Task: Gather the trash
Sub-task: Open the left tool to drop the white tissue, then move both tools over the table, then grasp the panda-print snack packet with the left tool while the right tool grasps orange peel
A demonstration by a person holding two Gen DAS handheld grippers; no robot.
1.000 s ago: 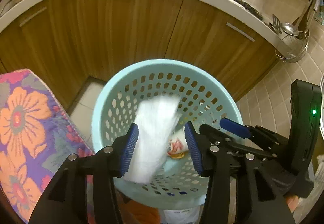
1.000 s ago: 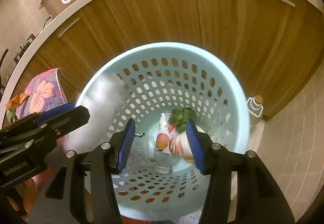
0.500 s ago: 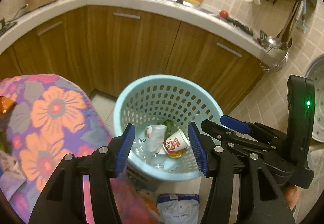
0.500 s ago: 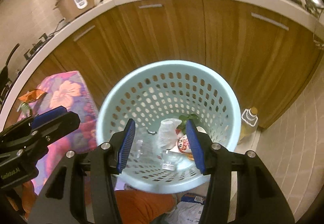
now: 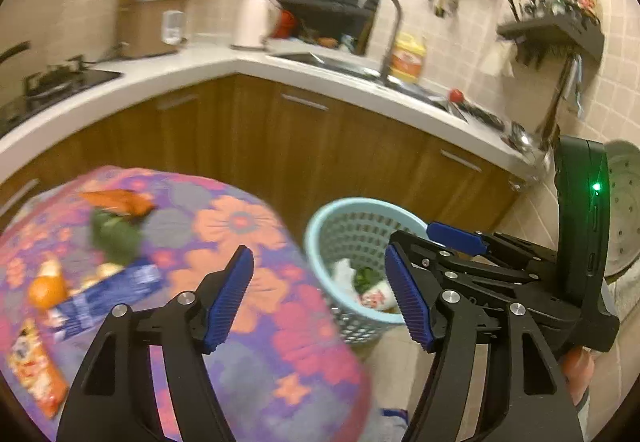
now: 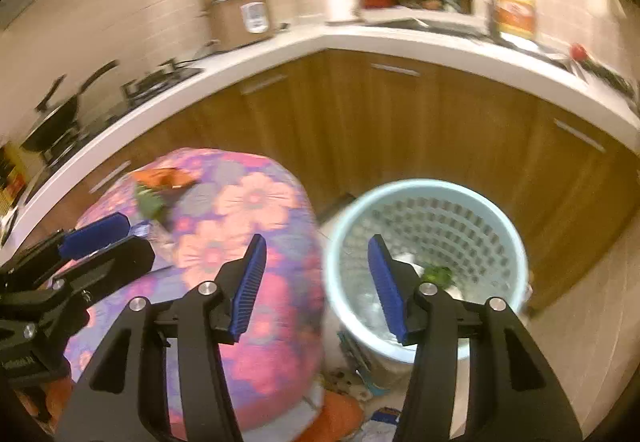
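Note:
A light blue perforated basket [image 5: 360, 214] [image 6: 424, 198] stands on the floor and holds a white tissue [image 5: 344, 272], green scraps and a printed cup [image 5: 374, 296]. A round table with a floral cloth [image 5: 240, 226] [image 6: 256, 202] carries trash: an orange wrapper [image 5: 120, 200], green leaves [image 5: 114, 234], an orange [image 5: 46, 290], a blue packet [image 5: 108, 292] and a snack bag [image 5: 34, 366]. My left gripper [image 5: 318, 300] is open and empty above the table's edge. My right gripper [image 6: 316, 286] is open and empty, between table and basket.
Wooden cabinets [image 5: 304, 146] under a white counter [image 5: 208, 66] curve behind. A sink with tap [image 5: 380, 26], rice cooker [image 5: 152, 22] and stove [image 5: 52, 82] sit on it. Bags and litter [image 6: 360, 382] lie on the floor by the basket.
The white tissue dropped from my left gripper into the basket. Both grippers rose and swung left, bringing the table and its trash into view.

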